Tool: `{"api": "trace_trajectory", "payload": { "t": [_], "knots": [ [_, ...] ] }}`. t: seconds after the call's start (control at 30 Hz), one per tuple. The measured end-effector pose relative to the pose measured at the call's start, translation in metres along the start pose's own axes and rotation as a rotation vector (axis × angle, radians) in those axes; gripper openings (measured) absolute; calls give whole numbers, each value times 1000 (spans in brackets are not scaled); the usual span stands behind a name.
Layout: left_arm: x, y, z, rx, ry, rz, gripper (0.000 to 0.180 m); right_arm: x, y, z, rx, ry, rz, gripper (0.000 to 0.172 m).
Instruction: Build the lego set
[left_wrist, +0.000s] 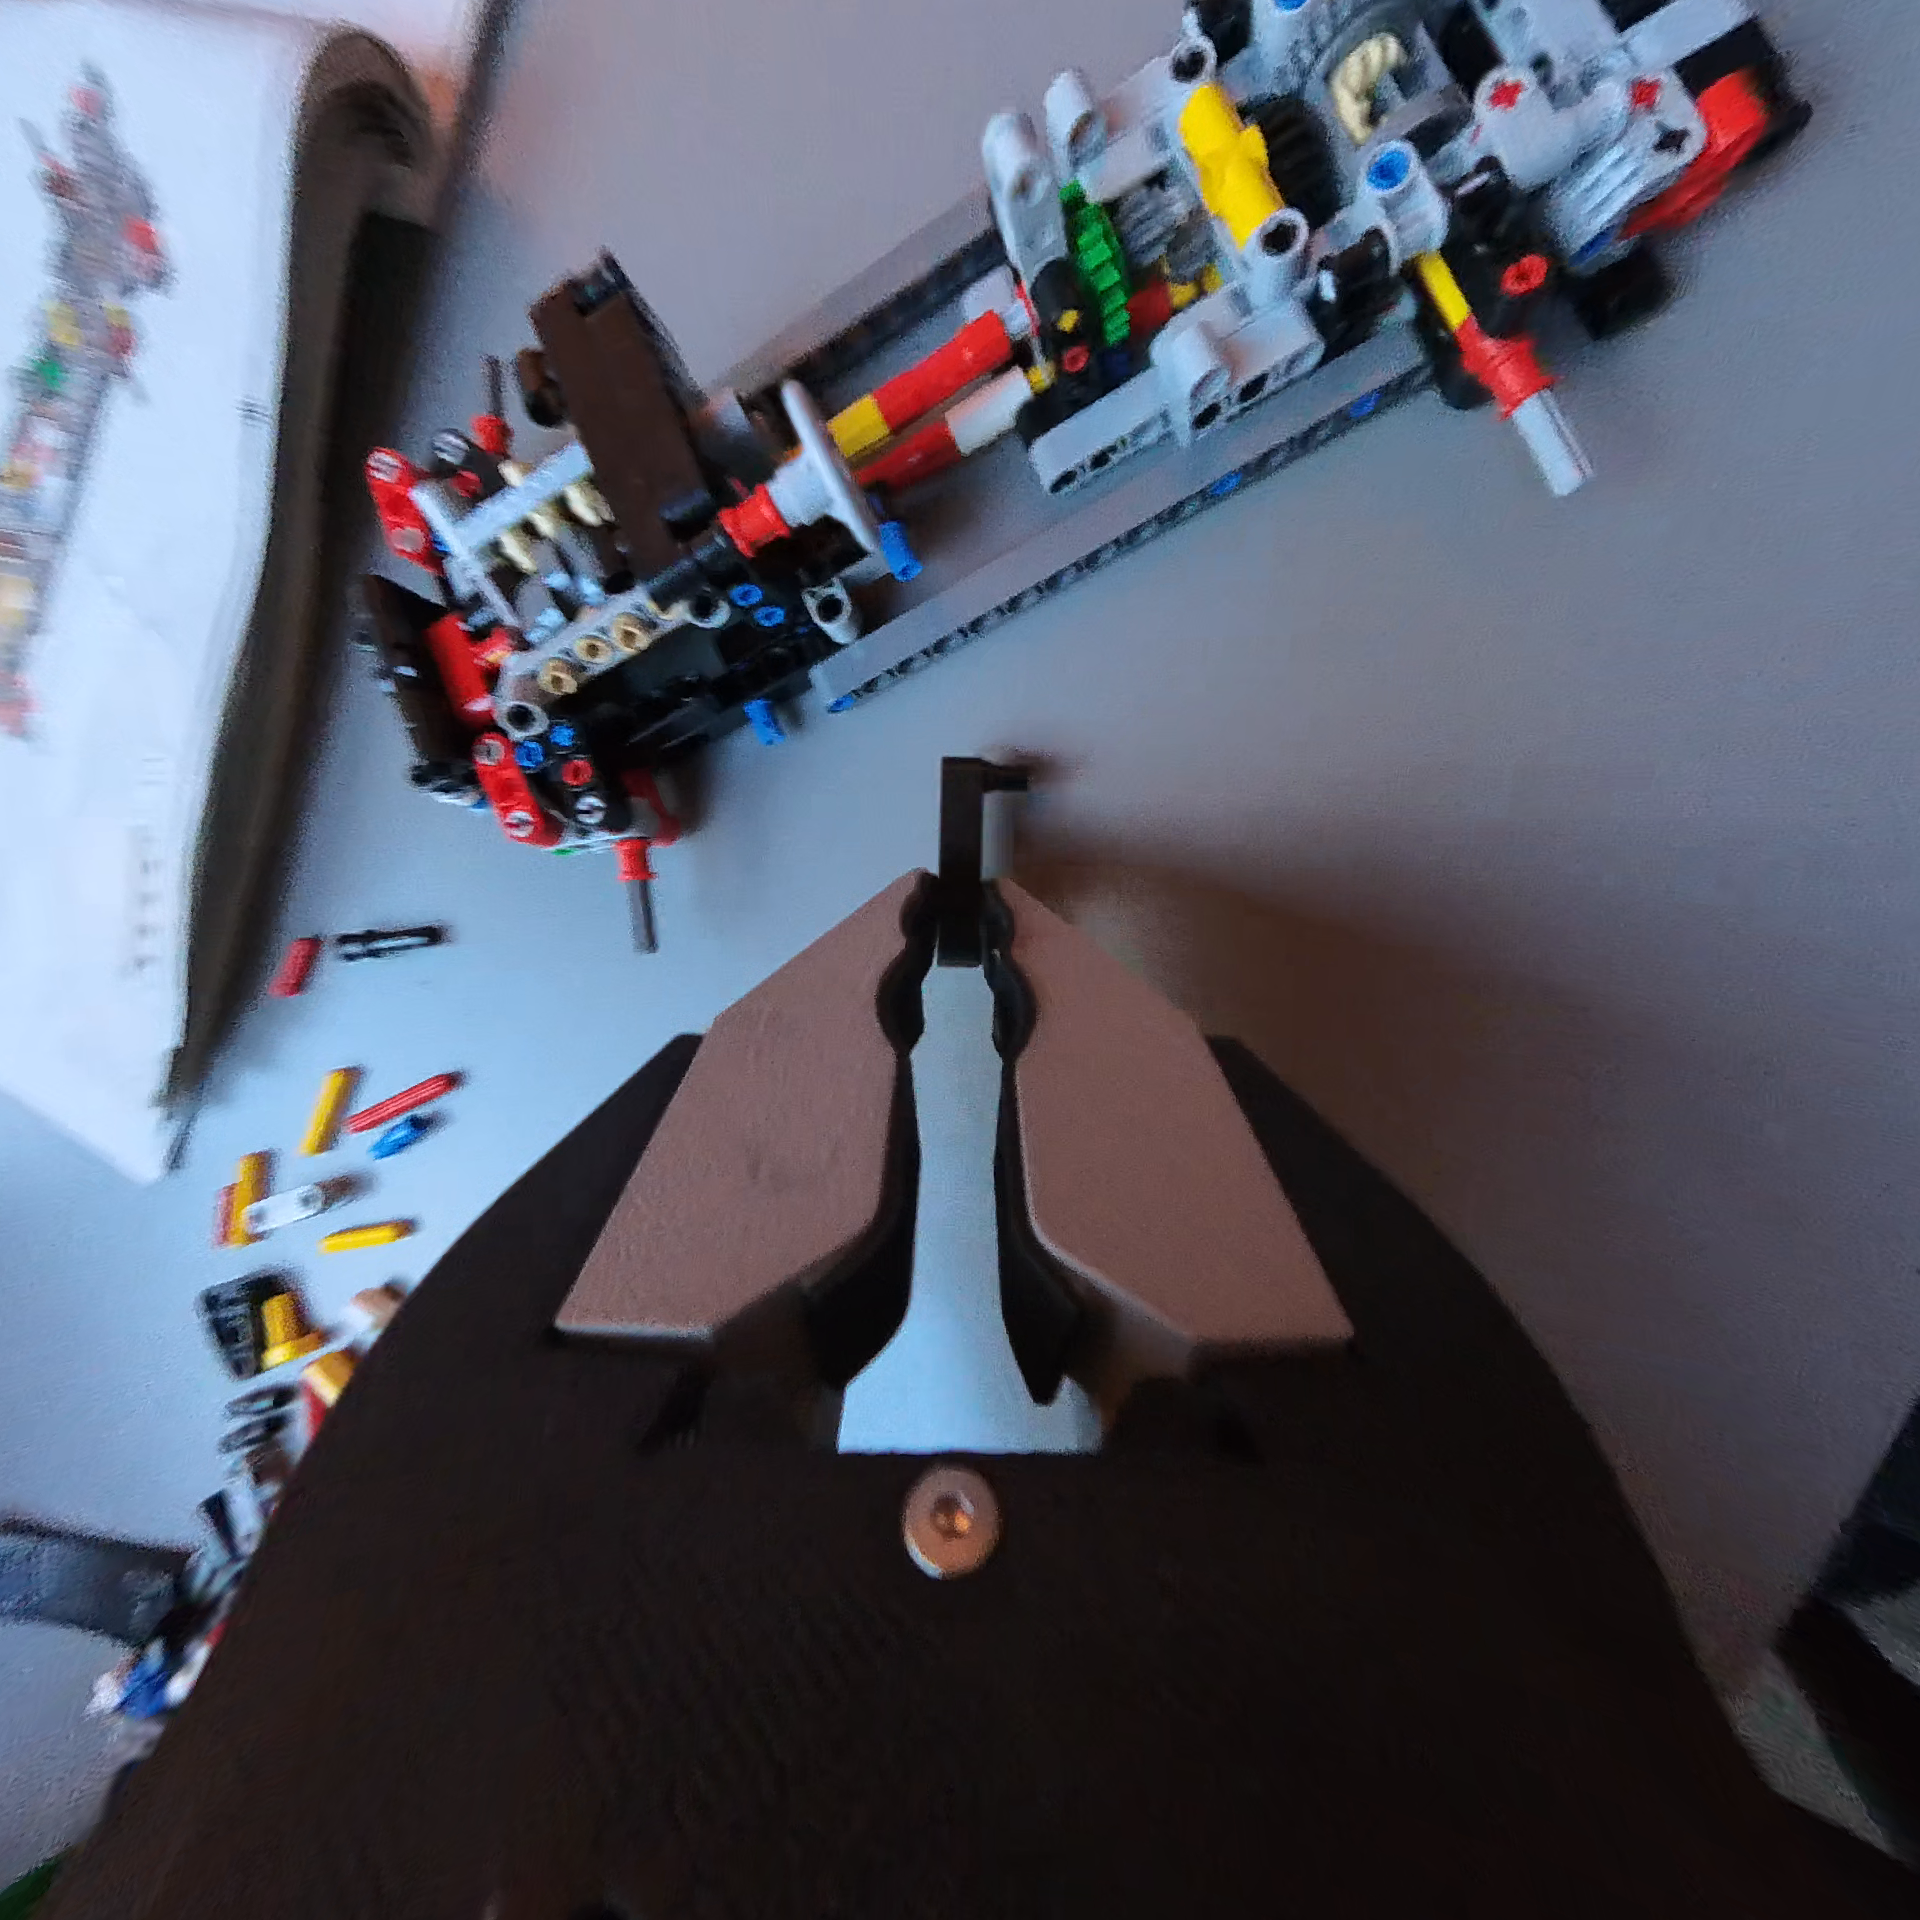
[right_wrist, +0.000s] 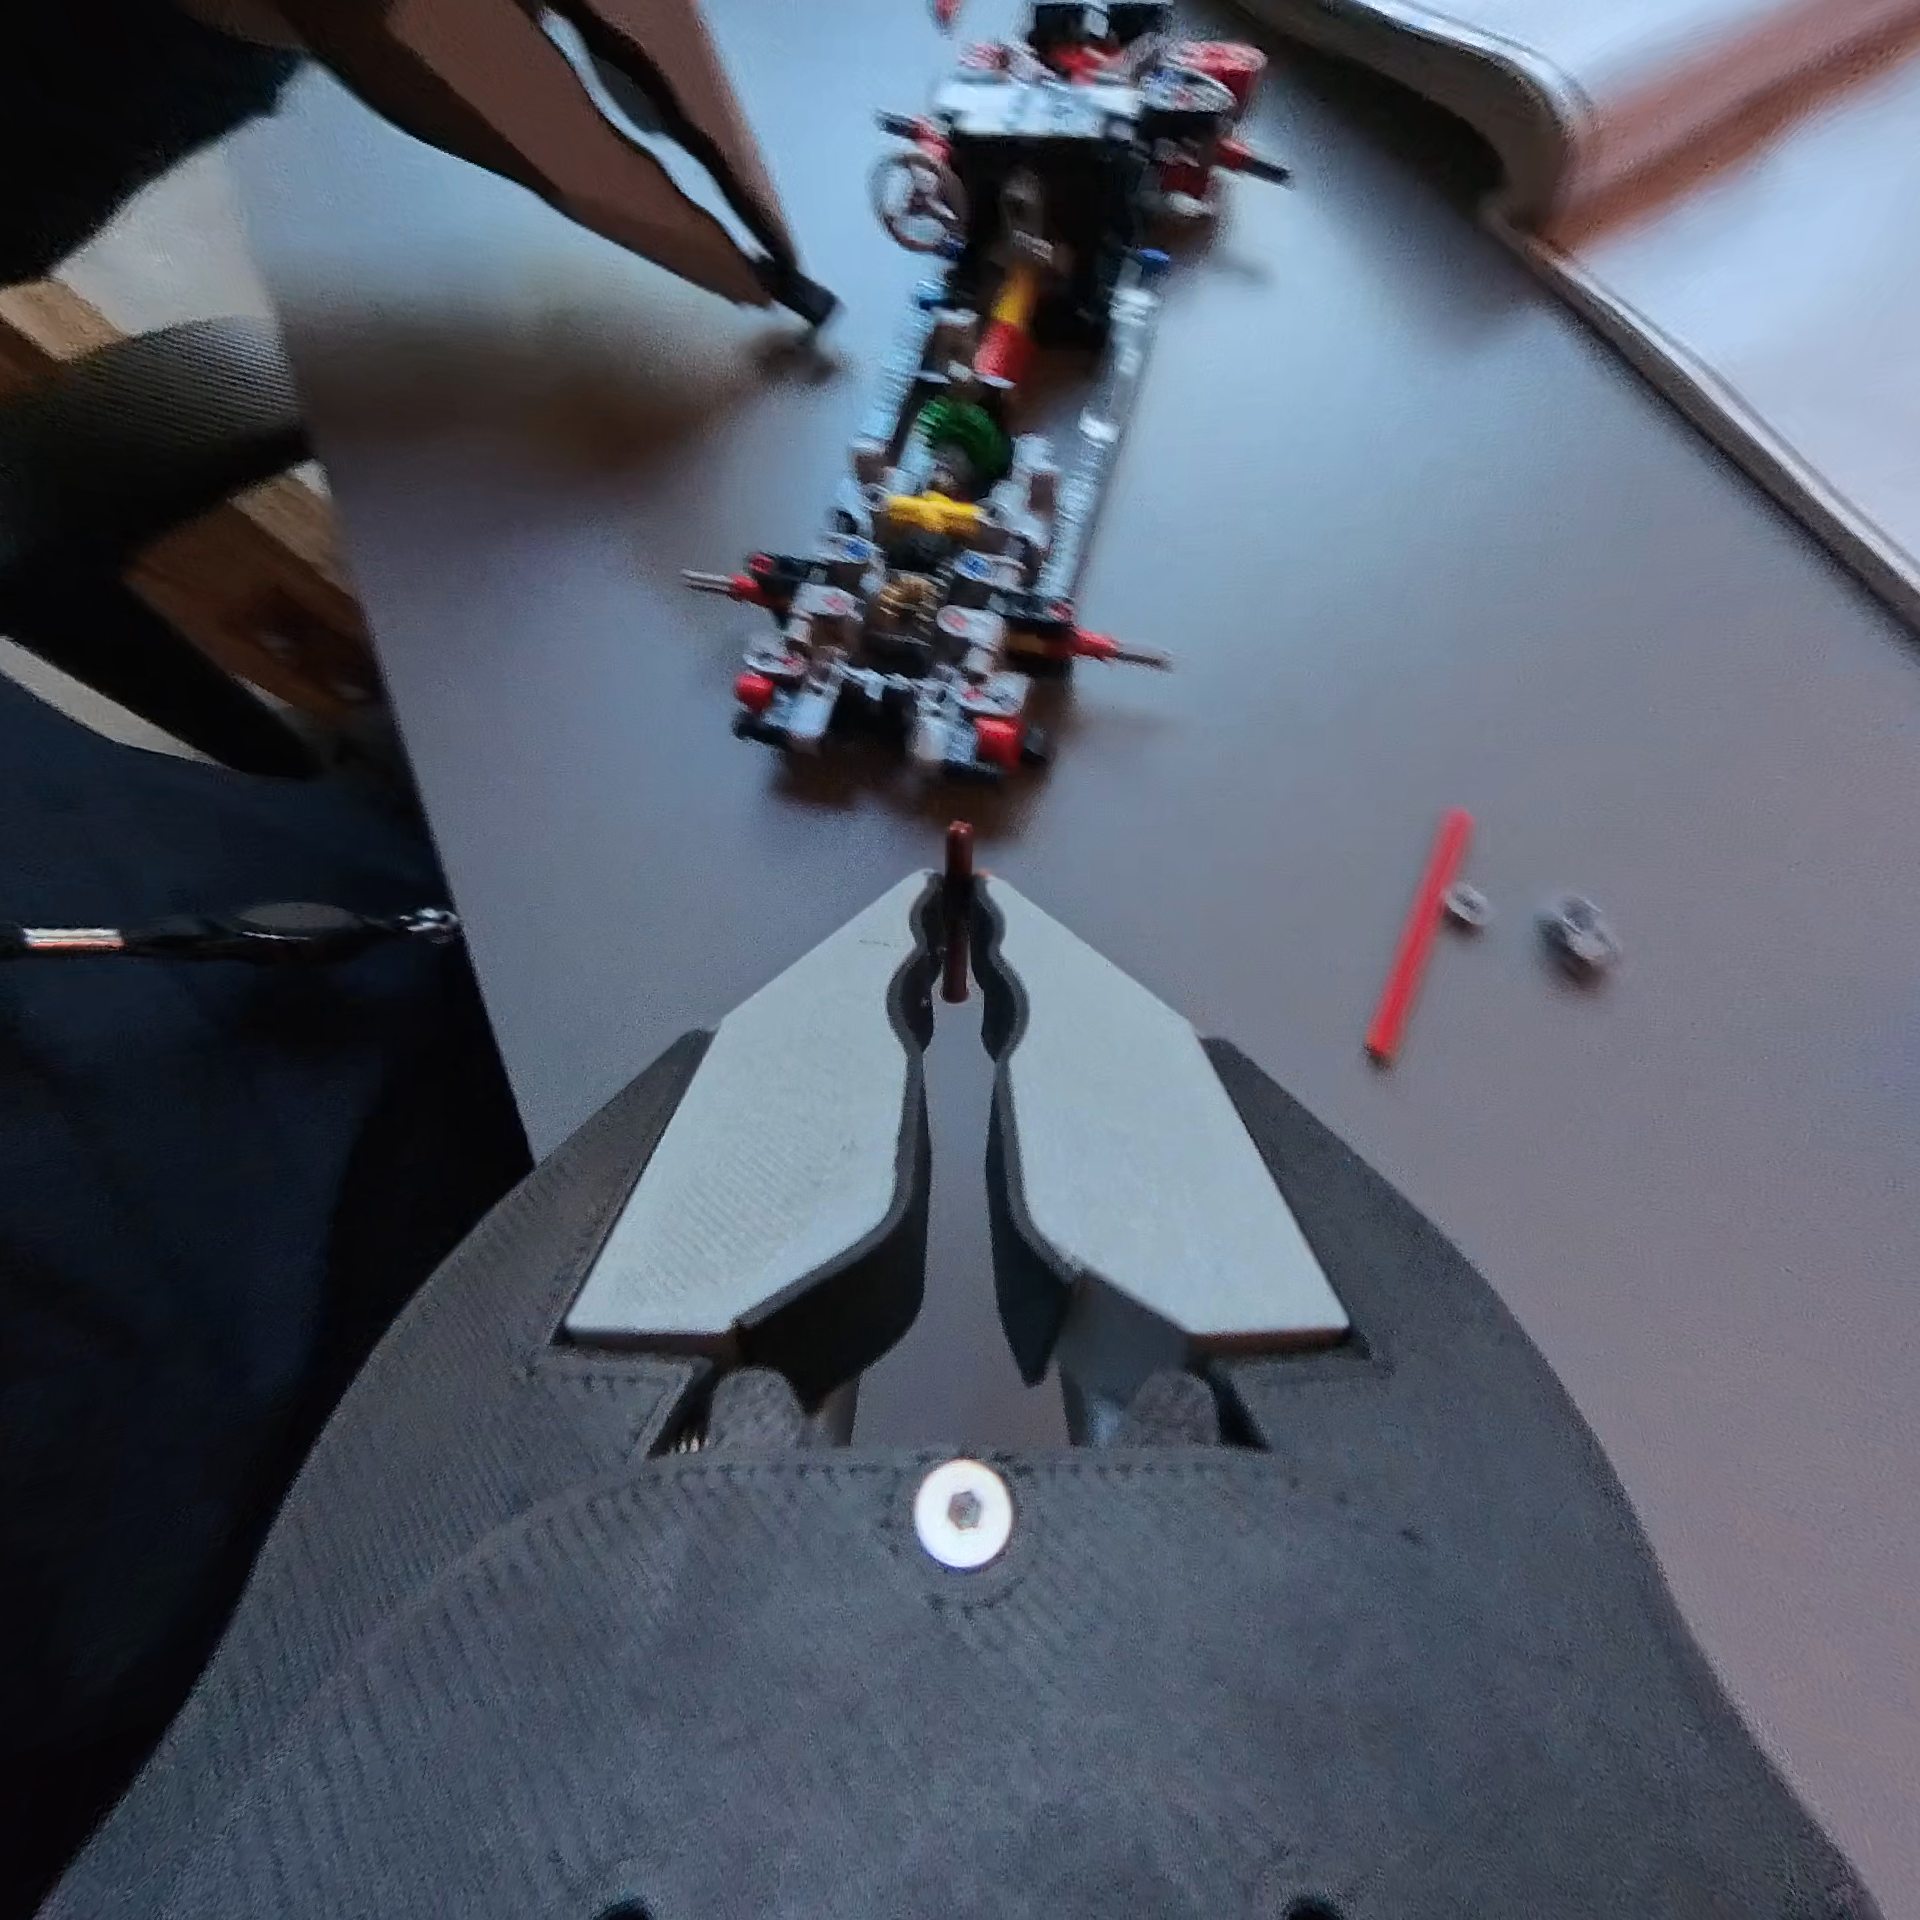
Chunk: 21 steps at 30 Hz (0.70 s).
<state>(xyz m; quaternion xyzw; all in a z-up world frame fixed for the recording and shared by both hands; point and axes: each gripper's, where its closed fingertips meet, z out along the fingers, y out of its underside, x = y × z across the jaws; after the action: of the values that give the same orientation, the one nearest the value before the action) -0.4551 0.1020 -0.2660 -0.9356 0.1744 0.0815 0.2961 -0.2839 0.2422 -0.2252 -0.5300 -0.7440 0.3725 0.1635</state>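
Observation:
The half-built lego chassis (left_wrist: 1039, 416) lies on the grey table, long and grey with red, yellow, green and black parts; it also shows in the right wrist view (right_wrist: 966, 468). My left gripper (left_wrist: 961, 904) is shut on a black L-shaped lego piece (left_wrist: 961, 831) that sticks out past its fingertips, just right of the chassis's near end. My right gripper (right_wrist: 956, 914) is shut on a short dark red axle (right_wrist: 956, 904) and holds it just short of the chassis's rear end. The left gripper also shows at the top left of the right wrist view (right_wrist: 790, 291).
An open instruction booklet (left_wrist: 125, 520) lies at the left. Loose small pieces (left_wrist: 332, 1143) in yellow, red, blue and black lie beside it. In the right wrist view a long red axle (right_wrist: 1418, 935) and two small grey pieces (right_wrist: 1574, 930) lie right of my gripper. Spacing between my two grippers at the tips: around 25 cm.

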Motion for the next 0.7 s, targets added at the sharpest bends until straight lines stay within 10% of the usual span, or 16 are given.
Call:
{"api": "trace_trajectory", "payload": {
  "t": [0.27,0.7],
  "knots": [
    [-1,-48,-20,169,-112,14,5,40,55,9,-363,158,38,1],
    [0,-93,-32,346,-196,74,5,34,29,16,-120,135,-14,20]
  ]
}}
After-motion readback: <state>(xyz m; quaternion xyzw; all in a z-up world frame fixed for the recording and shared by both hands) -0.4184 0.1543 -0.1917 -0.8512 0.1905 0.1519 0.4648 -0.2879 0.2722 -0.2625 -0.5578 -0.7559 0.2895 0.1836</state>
